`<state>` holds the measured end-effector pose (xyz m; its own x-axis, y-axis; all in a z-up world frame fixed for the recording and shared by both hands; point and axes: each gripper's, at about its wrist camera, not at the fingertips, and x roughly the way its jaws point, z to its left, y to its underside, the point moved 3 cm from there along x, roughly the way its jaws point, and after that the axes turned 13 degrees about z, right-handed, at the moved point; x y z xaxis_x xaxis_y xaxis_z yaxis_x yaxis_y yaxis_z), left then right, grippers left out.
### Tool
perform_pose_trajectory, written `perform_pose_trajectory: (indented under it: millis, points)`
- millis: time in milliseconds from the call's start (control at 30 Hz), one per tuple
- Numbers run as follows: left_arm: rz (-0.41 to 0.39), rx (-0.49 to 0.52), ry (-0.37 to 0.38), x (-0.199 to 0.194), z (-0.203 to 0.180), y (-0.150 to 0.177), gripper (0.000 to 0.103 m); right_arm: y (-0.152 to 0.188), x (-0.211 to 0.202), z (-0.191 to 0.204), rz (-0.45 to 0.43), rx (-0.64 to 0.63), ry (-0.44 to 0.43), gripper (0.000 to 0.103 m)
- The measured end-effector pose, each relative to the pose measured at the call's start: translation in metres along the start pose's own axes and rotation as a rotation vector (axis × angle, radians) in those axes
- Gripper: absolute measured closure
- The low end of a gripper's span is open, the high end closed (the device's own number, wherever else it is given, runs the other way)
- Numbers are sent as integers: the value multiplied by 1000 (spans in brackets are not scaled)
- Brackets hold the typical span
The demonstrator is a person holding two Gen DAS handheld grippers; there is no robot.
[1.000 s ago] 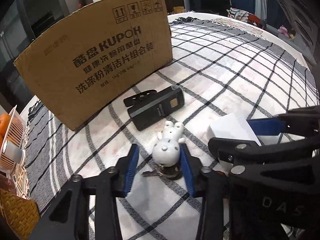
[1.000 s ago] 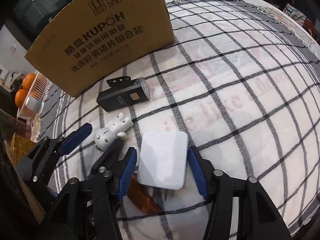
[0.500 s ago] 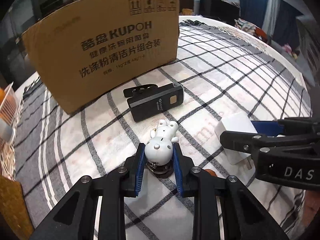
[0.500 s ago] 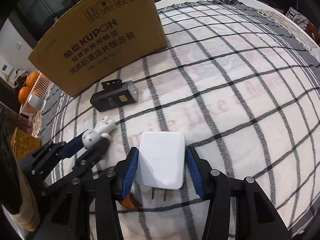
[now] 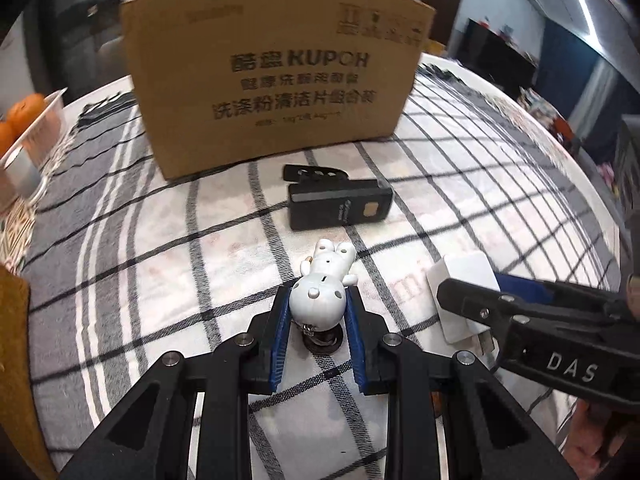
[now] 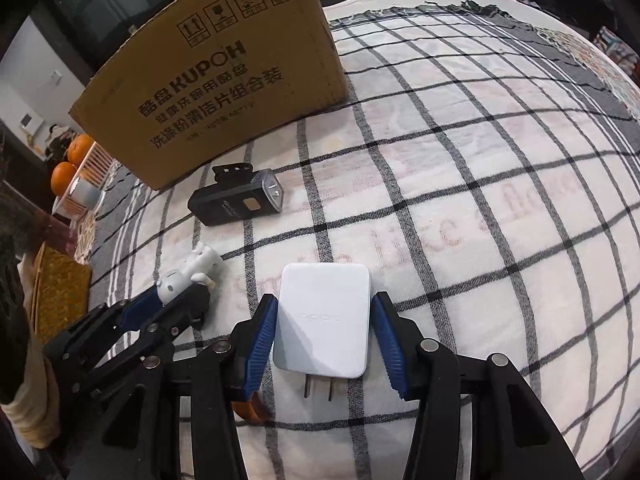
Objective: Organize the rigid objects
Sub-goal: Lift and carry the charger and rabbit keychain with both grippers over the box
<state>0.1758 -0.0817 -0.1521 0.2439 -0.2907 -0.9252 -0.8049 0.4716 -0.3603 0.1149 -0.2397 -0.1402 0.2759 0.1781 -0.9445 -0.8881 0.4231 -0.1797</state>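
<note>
My left gripper (image 5: pixel 317 312) is shut on the head of a small white figurine keychain (image 5: pixel 322 288), whose key ring hangs below it; the figurine also shows in the right wrist view (image 6: pixel 188 276). My right gripper (image 6: pixel 324 334) is closed around a white wall charger (image 6: pixel 324 320) with its prongs pointing toward me; the right pad stands a little off its edge. The charger also shows in the left wrist view (image 5: pixel 460 284). A black bike light (image 5: pixel 340 206) lies on the checked cloth beyond the figurine, in front of a brown cardboard box (image 5: pixel 272 88).
The cardboard box (image 6: pixel 216 76) stands upright at the back of the table. A white basket with oranges (image 6: pixel 74 160) sits at the far left edge. An orange object (image 6: pixel 252 408) lies under my right gripper. A woven mat (image 6: pixel 60 292) lies at the left.
My left gripper closed on the figurine and lifted and turned toward the box. My right gripper narrowed around the white charger.
</note>
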Motion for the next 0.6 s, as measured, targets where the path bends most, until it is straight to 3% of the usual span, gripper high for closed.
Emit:
perform_pose_trajectory:
  millis: [300, 600]
  points:
    - [-43, -116, -34, -20, 2, -1, 76, -5, -13, 3, -27, -50, -19, 54]
    - [-109, -145, -63, -51, 0, -7, 76, -10, -39, 9, -89, -86, -39, 54]
